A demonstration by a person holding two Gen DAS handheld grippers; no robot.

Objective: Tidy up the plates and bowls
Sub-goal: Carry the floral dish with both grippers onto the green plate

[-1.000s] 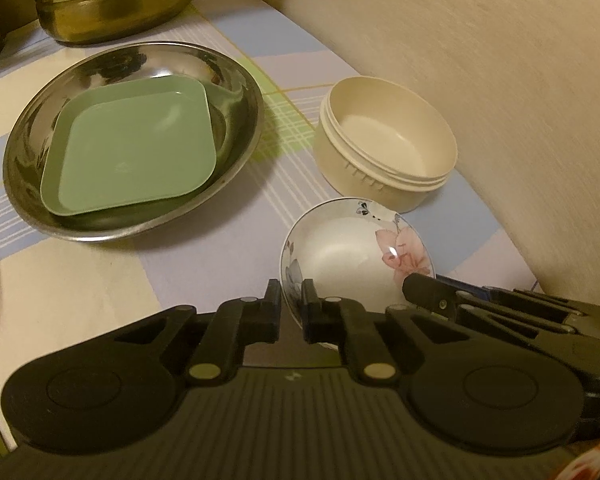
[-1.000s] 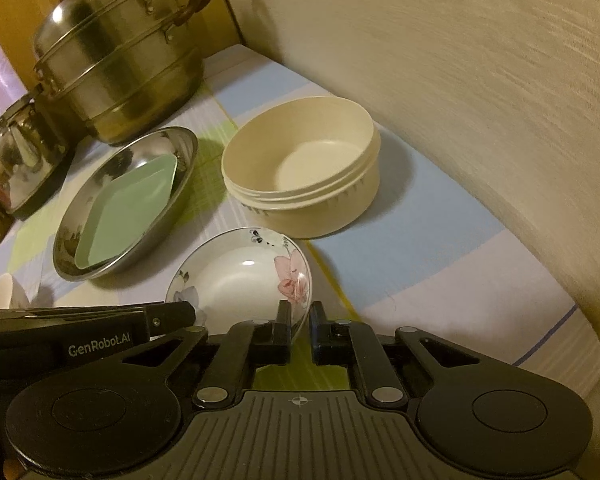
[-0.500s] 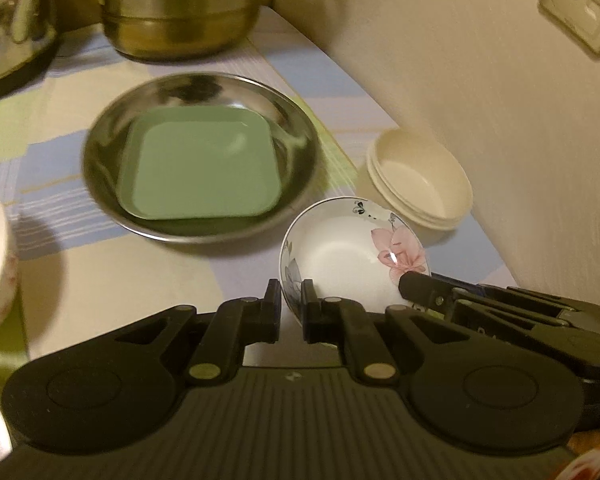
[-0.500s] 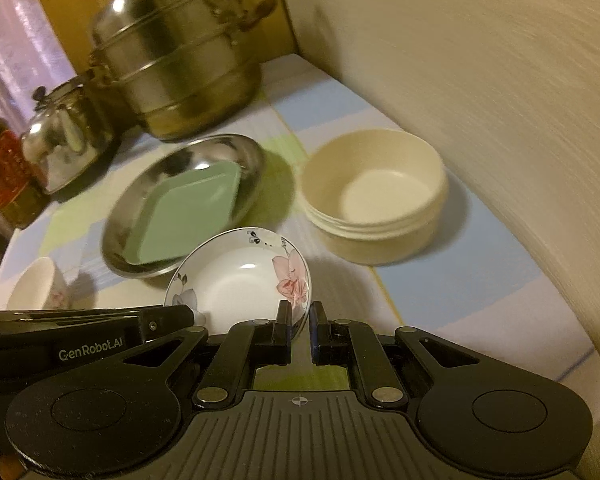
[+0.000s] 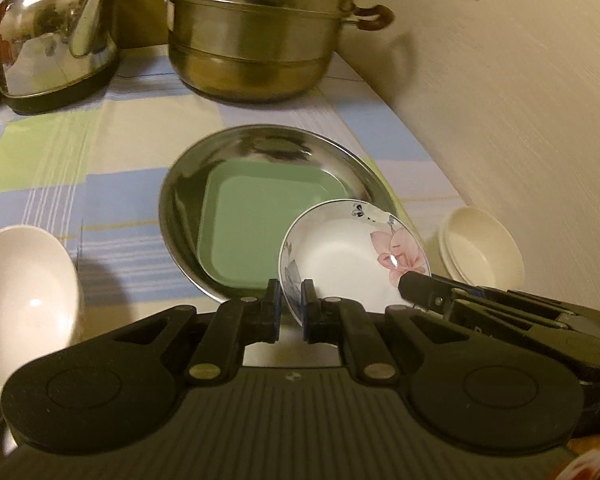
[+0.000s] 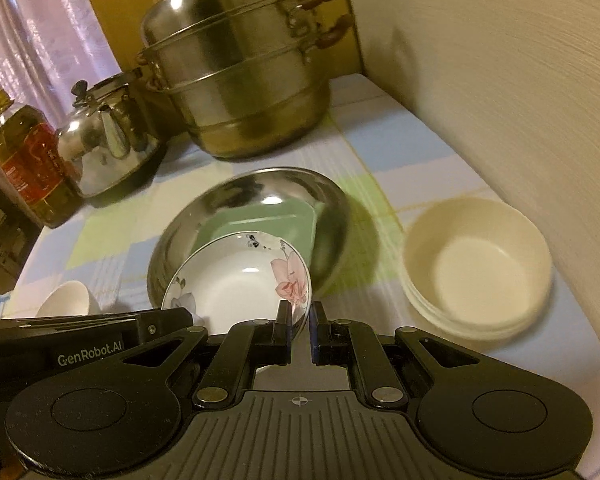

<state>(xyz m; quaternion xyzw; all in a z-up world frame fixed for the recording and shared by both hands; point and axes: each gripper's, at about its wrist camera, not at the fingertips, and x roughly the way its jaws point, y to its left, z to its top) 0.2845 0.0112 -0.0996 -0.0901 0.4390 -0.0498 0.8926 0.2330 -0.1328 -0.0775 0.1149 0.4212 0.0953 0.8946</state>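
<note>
**Jaws closed on floral dish, two-handed carry**

Jaws: both pairs narrowed onto the rim of one white ceramic dish with a pink flower print (image 5: 354, 258). Left gripper (image 5: 291, 314) pinches the near-left rim; right gripper (image 6: 300, 328) pinches the near-right rim.

Location: dish held off the desk (image 5: 100, 128), tilted, overlapping the near-right edge of the round stainless steel basin (image 5: 180, 216).

Handling (judged): glazed ceramic, stiff, slippery, breakable; rather light. The thin rim is the only purchase; opposite-side grips suit it. Setting down gently is advisable.

Containers:
- Steel basin: holds one square pale green plate (image 5: 256, 220), lying flat.
- Cream round plastic bowls (image 6: 476, 264), apparently nested, right of basin by the wall: nothing inside.
- White bowl (image 5: 20, 300), near left: nothing inside.
- Far: tiered steel steamer pot (image 6: 240, 64), lidded; steel kettle (image 6: 104, 136); contents hidden.
</note>
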